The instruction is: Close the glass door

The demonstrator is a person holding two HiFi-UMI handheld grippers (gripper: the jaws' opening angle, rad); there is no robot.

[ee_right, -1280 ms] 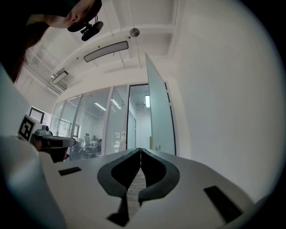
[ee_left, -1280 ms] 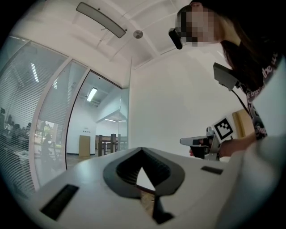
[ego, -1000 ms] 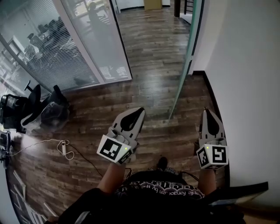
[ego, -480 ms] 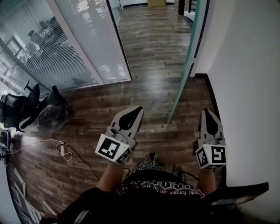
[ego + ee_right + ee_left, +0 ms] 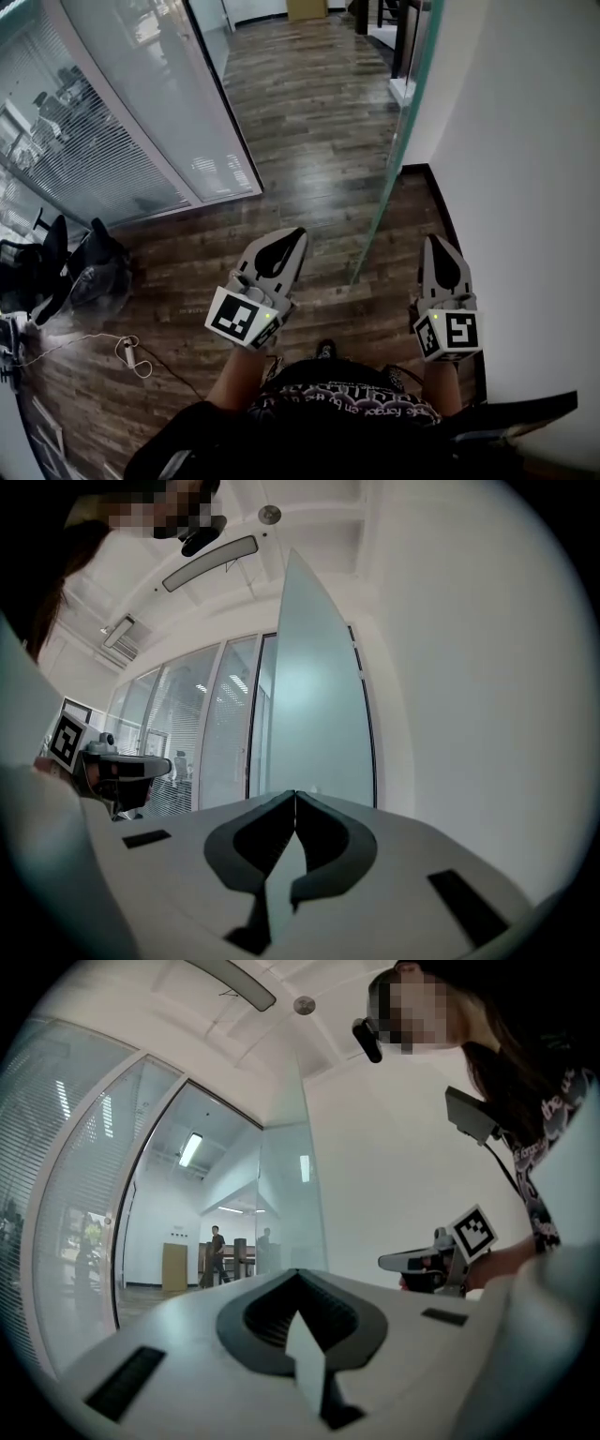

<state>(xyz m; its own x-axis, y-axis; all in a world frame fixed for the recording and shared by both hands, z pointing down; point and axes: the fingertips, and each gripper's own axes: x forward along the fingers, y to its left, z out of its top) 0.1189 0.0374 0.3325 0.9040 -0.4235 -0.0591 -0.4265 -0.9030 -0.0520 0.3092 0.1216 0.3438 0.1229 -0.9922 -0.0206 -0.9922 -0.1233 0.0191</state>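
The glass door (image 5: 386,178) stands edge-on, slanting from the top of the head view down to its centre. Its near edge ends between the two grippers, just ahead of their tips, touching neither. The left gripper (image 5: 298,233) at lower centre and the right gripper (image 5: 433,240) at lower right, beside the white wall (image 5: 525,187), both have their jaws pressed together, empty.

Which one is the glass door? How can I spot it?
Find the plain white wall on the right. Right beside it a tall glass door stands swung open over the wooden floor, showing a thin green edge. The glass wall on the left has blinds; the door has none.
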